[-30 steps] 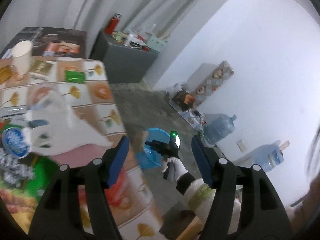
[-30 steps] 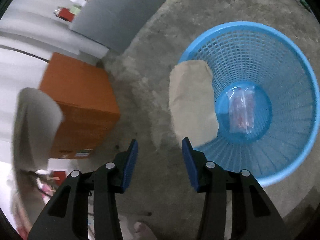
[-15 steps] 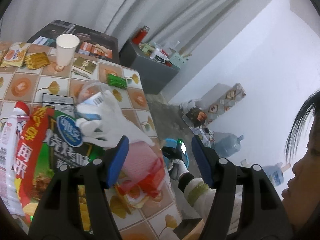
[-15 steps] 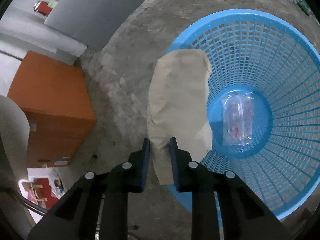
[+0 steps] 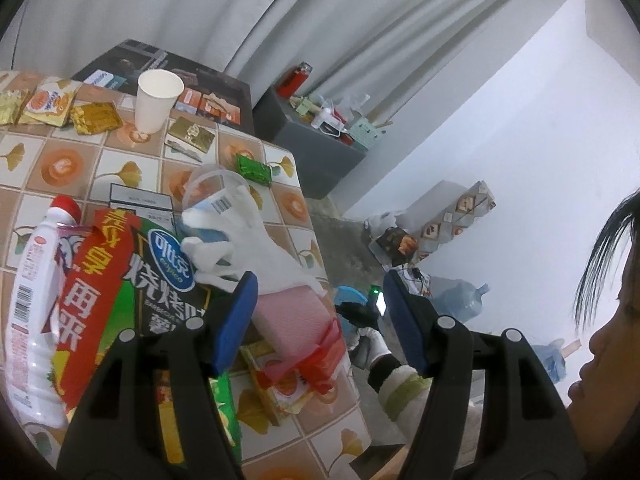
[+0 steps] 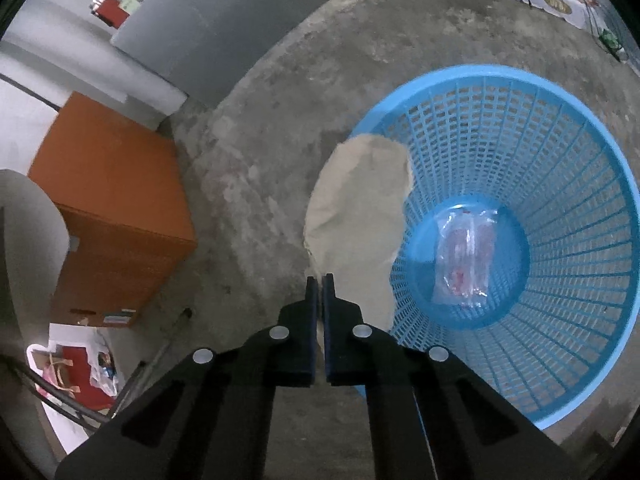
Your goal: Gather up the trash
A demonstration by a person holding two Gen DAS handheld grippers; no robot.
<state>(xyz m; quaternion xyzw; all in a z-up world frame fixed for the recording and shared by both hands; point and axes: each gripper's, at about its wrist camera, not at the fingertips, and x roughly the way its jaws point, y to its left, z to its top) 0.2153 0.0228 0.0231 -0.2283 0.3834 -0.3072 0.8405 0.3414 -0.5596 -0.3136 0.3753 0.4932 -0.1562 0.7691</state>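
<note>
In the right wrist view my right gripper (image 6: 320, 278) is shut on the lower edge of a tan sheet of paper (image 6: 360, 208). The sheet drapes over the near rim of the blue mesh basket (image 6: 560, 160) on the floor. A clear plastic wrapper (image 6: 466, 264) lies on the basket's bottom. My left gripper (image 5: 320, 280) hangs open over the table's right edge with nothing gripped. A pink packet (image 5: 292, 320) and a crumpled white bag (image 5: 248, 236) lie just behind its left finger. The tiled table (image 5: 60, 164) also carries a big snack bag (image 5: 132, 280), a white bottle (image 5: 36, 300) and a paper cup (image 5: 158, 98).
Gold wrappers (image 5: 96, 118) and a green packet (image 5: 254, 168) lie further back on the table. An orange box (image 6: 112, 208) and a grey cabinet (image 6: 224, 28) stand on the concrete floor left of the basket. Water jugs (image 5: 460, 300) stand by the wall; a person's head (image 5: 608, 320) is at right.
My right jaws have closed from wide apart onto the edge of the tan paper. My left gripper has swung back over the table, bringing more of its litter into view.
</note>
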